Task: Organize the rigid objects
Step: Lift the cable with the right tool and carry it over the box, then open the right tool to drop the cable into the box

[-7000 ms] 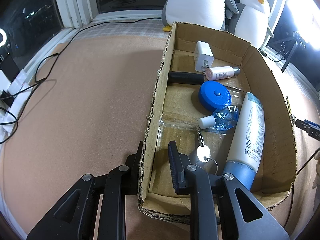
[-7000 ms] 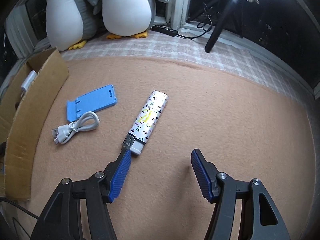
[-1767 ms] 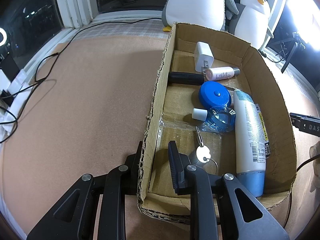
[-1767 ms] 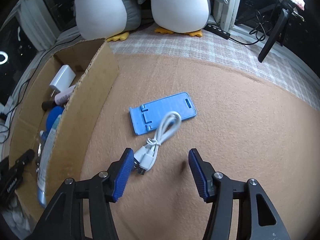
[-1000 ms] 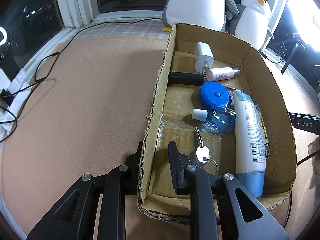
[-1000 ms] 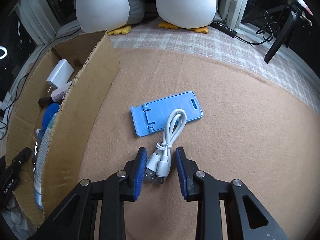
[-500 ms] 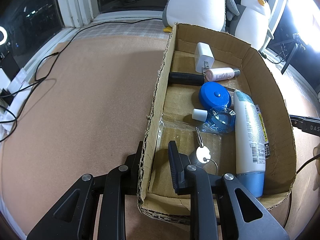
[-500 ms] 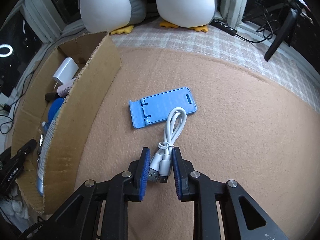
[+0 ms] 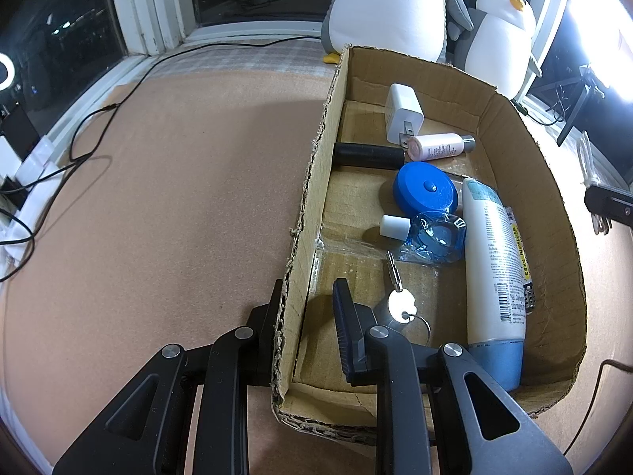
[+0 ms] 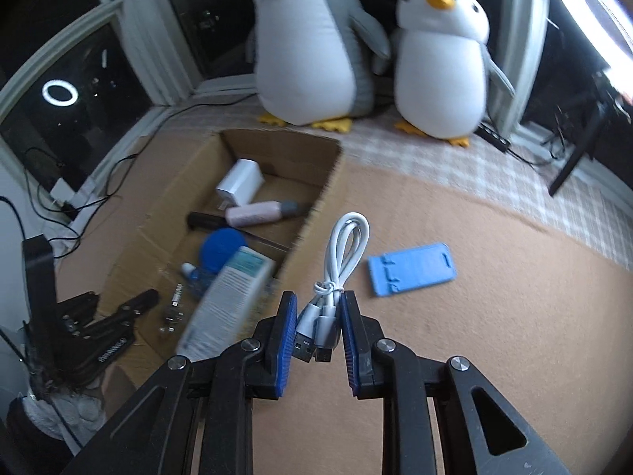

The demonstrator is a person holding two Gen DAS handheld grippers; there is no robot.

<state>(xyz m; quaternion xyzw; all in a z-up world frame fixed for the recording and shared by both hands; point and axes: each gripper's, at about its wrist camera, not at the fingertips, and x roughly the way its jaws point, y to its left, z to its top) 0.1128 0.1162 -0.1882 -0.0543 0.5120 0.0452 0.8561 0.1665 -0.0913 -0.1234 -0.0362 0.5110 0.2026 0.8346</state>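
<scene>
We see the right gripper (image 10: 319, 318), with its blue ribbed pads, pinching the two plug ends of a coiled white USB cable (image 10: 340, 265), which is lifted clear of the tan felt-like mat (image 10: 494, 336); the loop stands up beyond the fingertips. Motion blur softens this view, so small print and fine edges are hard to make out. Just past the cable loop a flat blue plastic phone stand (image 10: 411, 270) lies alone on the mat, with open mat on its far and right sides. To the left stands the open brown cardboard box (image 10: 316, 198), its near corner hidden behind the gripper's arms.

The left gripper (image 9: 306, 316), black-fingered, is clamped on the box's left wall (image 9: 312, 182), one finger outside and one inside; the wall hides most of the outer finger. Inside the box we see a metal key on a ring (image 9: 399, 303), partly covered by the inner finger, a small clear blue bottle with a white cap (image 9: 425, 233), a round blue plastic case (image 9: 426, 193), a tall white lotion bottle with a blue cap (image 9: 494, 277), a black cylinder (image 9: 368, 155), a small pink tube-shaped bottle (image 9: 439, 147) and a white wall charger (image 9: 404, 113). A small patterned object, possibly a lighter, is wedged between the lotion bottle and the right wall, mostly hidden. Bare floor remains at the box's near left corner. Two plush penguins (image 10: 312, 47) sit behind the box, the taller one's head cut off.
</scene>
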